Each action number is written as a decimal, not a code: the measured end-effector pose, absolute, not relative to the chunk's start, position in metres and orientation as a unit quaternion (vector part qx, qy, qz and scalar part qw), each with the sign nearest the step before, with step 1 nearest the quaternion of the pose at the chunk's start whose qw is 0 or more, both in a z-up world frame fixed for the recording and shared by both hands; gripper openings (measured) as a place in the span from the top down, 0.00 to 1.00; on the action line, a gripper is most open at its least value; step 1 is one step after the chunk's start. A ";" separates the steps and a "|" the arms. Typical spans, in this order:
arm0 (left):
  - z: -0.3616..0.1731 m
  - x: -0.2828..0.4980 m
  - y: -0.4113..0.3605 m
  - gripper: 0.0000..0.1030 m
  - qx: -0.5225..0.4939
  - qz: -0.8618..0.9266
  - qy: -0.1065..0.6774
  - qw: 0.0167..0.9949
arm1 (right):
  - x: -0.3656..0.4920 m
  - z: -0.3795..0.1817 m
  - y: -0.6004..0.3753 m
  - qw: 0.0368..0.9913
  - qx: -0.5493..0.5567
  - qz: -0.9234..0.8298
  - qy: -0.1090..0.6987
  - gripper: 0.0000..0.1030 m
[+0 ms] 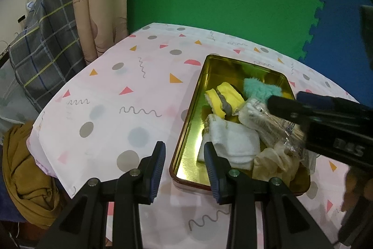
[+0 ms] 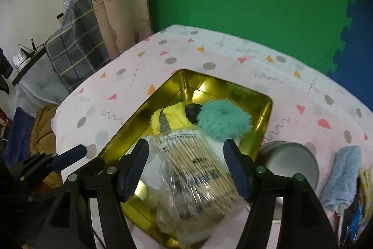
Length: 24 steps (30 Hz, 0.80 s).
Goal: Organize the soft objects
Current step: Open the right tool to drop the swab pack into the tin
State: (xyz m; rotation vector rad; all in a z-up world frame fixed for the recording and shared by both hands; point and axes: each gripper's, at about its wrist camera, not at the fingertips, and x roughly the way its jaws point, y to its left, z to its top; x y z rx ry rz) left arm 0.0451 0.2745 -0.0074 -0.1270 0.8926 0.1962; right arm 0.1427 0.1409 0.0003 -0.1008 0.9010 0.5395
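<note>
Patterned bench [image 1: 130,90], gold tin [image 2: 261,118] of soft things.
Both hand-held grippers gape empty: left [image 1: 184,155] at tin's edge, right [image 2: 186,151] over cotton swabs [image 2: 198,167].

left wrist: beside tin [image 1: 186,132], facing forward | right wrist: close above | shared: tin

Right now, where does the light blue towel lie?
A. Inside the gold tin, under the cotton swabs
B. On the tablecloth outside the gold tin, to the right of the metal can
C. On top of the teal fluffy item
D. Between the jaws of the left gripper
B: in the right wrist view the light blue towel lies on the tablecloth, right of the metal can, outside the gold tin.
</note>
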 end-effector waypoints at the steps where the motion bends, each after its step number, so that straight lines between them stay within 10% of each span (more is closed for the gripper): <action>1: -0.007 0.045 0.274 0.66 -0.060 0.096 0.431 0.895 | 0.139 0.004 0.137 0.865 -0.046 0.259 0.427 0.38; 24: -0.009 0.044 0.264 0.66 -0.030 0.105 0.433 0.895 | 0.117 0.010 -0.139 0.904 0.013 0.019 0.426 0.37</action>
